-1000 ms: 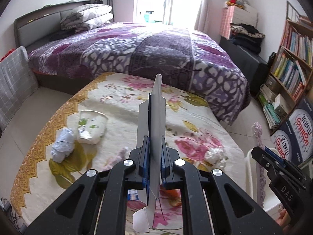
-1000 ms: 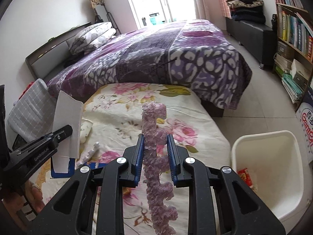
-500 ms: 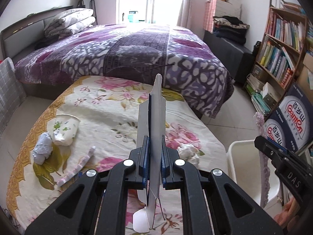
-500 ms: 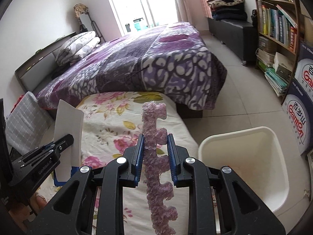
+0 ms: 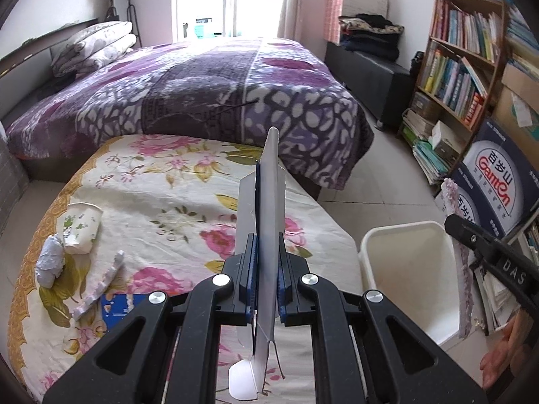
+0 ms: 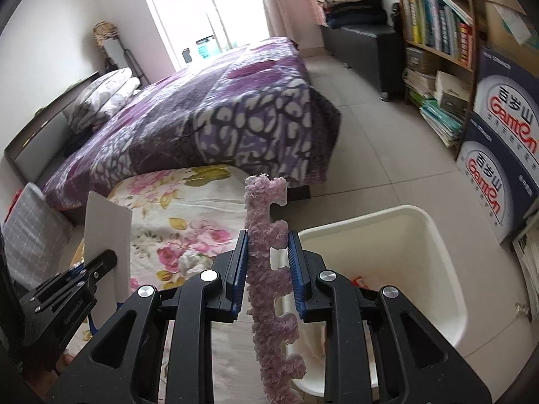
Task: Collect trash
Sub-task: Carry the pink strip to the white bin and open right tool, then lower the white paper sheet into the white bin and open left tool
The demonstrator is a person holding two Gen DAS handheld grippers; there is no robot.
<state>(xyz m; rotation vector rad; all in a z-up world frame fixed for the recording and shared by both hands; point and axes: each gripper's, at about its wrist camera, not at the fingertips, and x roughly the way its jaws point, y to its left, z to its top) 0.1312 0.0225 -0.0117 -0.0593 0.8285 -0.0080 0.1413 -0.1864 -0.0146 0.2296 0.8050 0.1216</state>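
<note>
1. Nearest me, my left gripper [image 5: 266, 269] was clenched on a flat white card package [image 5: 269, 208] standing on edge between its blue pads, a dark blue layer showing along its left face and a rounded white tab hanging below the jaws
2. My right gripper [image 6: 268, 262] was clamped on a fuzzy pink comb-shaped strip [image 6: 269, 269], held upright, its short teeth pointing right toward the bin
3. In the right wrist view the strip's lower part hung over the near rim of the white plastic bin [image 6: 448, 289], which stood on the tiled floor just right of the low table; something red and orange lay in its bottom, too small to name
4. In the left wrist view the package was over the table's near right part, the bin just beside it
5. On the floral tablecloth [image 5: 161, 202] left of my left gripper lay a blue packet [image 5: 118, 309], a pale twisted strip [image 5: 101, 282], a crumpled paper wad [image 5: 50, 266] and a tipped printed paper cup [image 5: 79, 229] touching the wad
6. A crumpled white tissue [image 6: 190, 262] lay nearer the table's right side
7. Beyond the table stood a bed with a purple patterned blanket [image 5: 202, 97], pillows [image 5: 96, 45] at its head
8. Far right were Ganten cartons [image 5: 495, 188] and a bookshelf [image 5: 461, 67]
</note>
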